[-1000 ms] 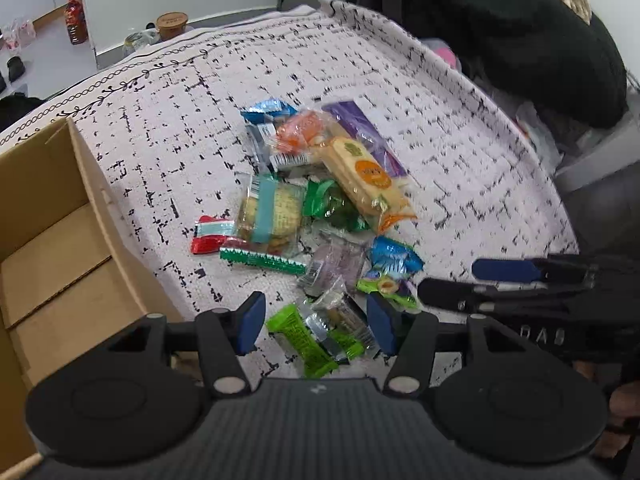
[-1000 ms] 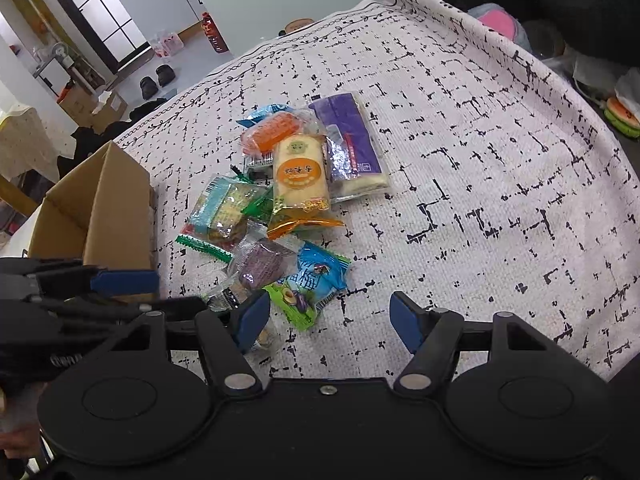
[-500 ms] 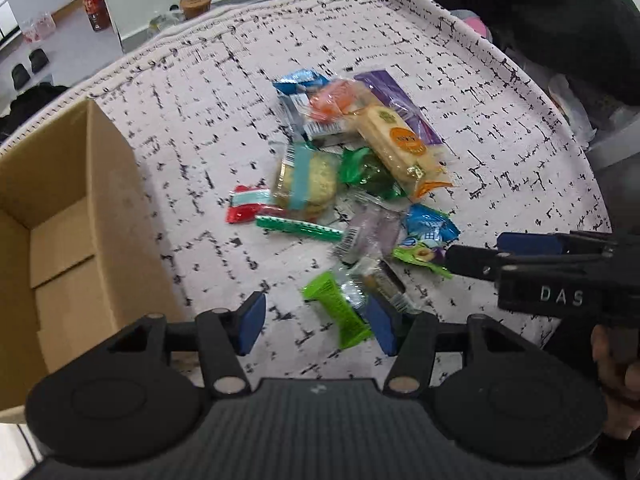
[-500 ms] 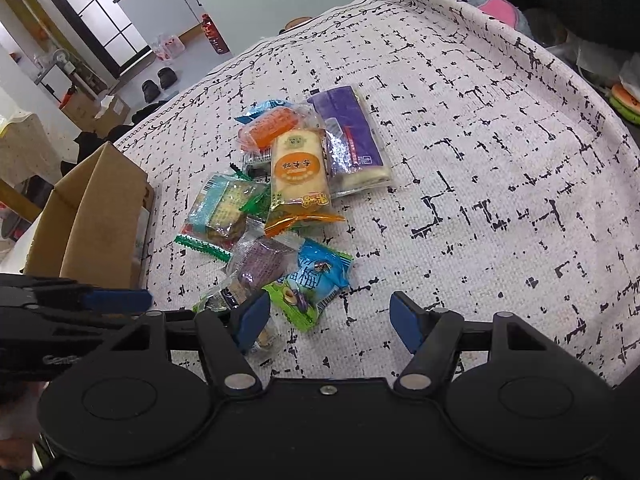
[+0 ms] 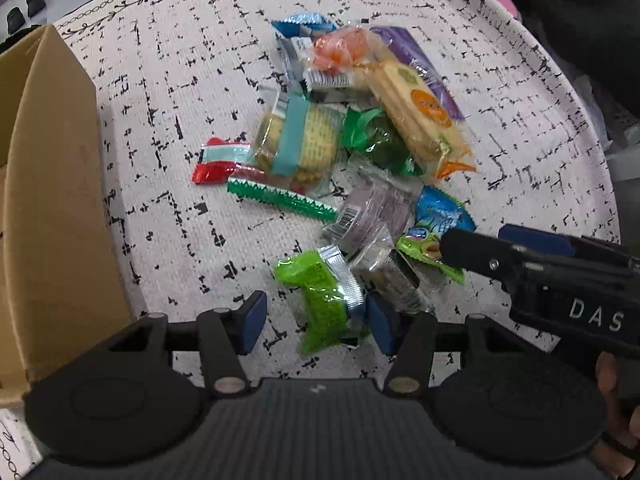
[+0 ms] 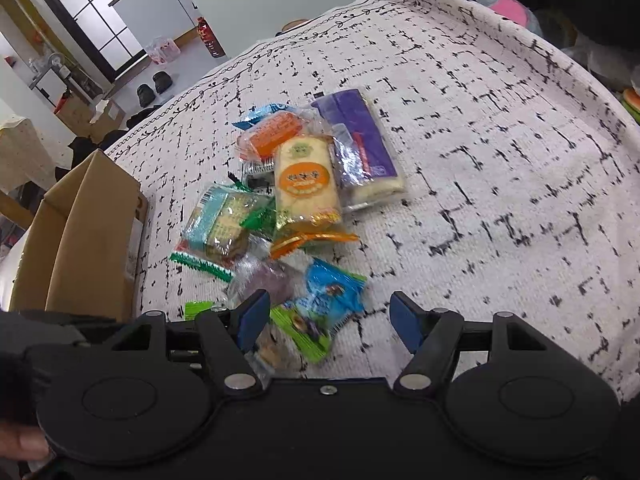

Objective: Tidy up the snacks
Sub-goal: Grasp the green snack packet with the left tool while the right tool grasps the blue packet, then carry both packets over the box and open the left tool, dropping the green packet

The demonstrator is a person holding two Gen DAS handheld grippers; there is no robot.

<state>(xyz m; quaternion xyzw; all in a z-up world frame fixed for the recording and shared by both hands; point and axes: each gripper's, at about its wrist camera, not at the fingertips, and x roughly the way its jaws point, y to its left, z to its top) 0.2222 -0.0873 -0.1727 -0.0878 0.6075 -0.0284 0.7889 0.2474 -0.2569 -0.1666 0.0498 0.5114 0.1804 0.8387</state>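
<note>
A pile of wrapped snacks lies on the patterned tablecloth [image 5: 168, 216]. My left gripper [image 5: 316, 322] is open, low over the near end of the pile, with a bright green packet [image 5: 324, 296] between its fingers. My right gripper [image 6: 328, 322] is open, hovering just above a blue packet [image 6: 332, 292] and a green-edged packet [image 6: 300, 330]. It shows in the left wrist view [image 5: 500, 248] at the right. A long yellow cake packet [image 6: 306, 182], a purple packet [image 6: 360, 148] and an orange packet [image 6: 274, 132] lie farther back.
An open cardboard box [image 5: 52, 184] stands at the left of the pile, also in the right wrist view [image 6: 80, 232]. The tablecloth edge drops off at the right [image 6: 580, 64]. Dark clothing and clutter lie beyond the table's far right.
My left gripper has moved forward and down, so the green packet now sits between its fingers. My right gripper has edged closer to the blue packet.
</note>
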